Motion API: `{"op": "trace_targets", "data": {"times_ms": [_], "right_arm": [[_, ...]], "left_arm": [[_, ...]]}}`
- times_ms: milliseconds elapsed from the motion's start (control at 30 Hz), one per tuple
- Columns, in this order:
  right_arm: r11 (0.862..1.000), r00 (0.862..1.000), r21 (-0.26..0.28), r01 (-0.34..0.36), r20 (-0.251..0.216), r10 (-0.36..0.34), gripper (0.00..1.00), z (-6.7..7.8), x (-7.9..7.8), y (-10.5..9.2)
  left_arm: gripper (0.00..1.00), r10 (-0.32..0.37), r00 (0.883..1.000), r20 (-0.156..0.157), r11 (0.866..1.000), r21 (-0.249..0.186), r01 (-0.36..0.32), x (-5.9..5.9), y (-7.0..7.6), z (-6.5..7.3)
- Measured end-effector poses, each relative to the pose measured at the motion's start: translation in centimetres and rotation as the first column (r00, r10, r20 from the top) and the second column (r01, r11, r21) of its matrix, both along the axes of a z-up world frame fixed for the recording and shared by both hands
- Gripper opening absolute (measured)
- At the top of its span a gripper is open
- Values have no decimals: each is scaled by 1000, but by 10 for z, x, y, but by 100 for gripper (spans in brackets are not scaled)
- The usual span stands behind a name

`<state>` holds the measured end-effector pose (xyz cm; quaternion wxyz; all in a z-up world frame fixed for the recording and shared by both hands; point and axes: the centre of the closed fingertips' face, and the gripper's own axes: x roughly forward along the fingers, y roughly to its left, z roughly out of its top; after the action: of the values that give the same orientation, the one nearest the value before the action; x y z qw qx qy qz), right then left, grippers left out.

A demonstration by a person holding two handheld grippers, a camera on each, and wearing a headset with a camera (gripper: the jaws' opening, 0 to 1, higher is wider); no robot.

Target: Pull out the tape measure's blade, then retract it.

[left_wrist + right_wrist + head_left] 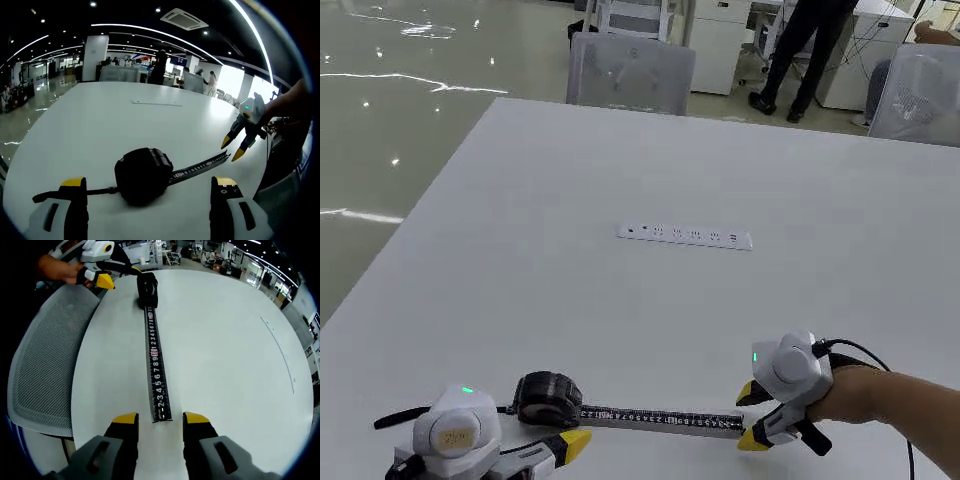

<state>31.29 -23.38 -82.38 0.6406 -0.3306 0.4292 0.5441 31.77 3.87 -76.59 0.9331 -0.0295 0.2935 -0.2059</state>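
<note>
Closest to the person, the left gripper [149,181] sits low at the near edge of the white table [520,250]. Its jaws are spread wide on either side of the black tape measure [145,175] and, in the left gripper view, touch it on neither side. The tape measure lies on the table, with a dark strap [75,192] trailing from it towards one jaw.

From the case, the blade [660,419] is pulled out and lies flat on the table, numbers up, running towards the right gripper [748,417]. That gripper's yellow-tipped jaws are parted, one on each side of the blade's end. In the right gripper view there is a gap between each jaw and the blade, so nothing is pinched. A bare forearm [900,400] reaches in behind it, with a black cable [865,352] looping over the wrist.

Further out, near the middle of the table, lies a white power strip [685,236]. Beyond the far edge stand grey mesh chairs [630,72], and past them a person in dark trousers [800,50] stands on the glossy floor.
</note>
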Motion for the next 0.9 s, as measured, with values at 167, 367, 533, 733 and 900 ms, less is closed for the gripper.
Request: {"op": "trace_targets", "data": {"times_ms": [167,367,533,733,900], "right_arm": [[1000,1000,-14,0,-5,-1,25,-4,1,0],[999,1000,-34,-19,14,20,15,-9,2,1],[999,999,-34,-30,24,31,15,-8,3,1],[999,1000,-25,20,16,-20,15,-9,2,1],[998,999,-46,52,2,-52,14,-10,3,1]], "left_arm": [[100,-5,999,35,1000,13,5,5,-2,5],[100,11,1000,28,1000,-1,-11,8,-1,3],[100,17,1000,24,1000,-1,-17,7,-1,1],[99,60,998,6,998,-23,-60,9,-3,-2],[93,86,996,2,996,-25,-86,16,-4,-2]]}}
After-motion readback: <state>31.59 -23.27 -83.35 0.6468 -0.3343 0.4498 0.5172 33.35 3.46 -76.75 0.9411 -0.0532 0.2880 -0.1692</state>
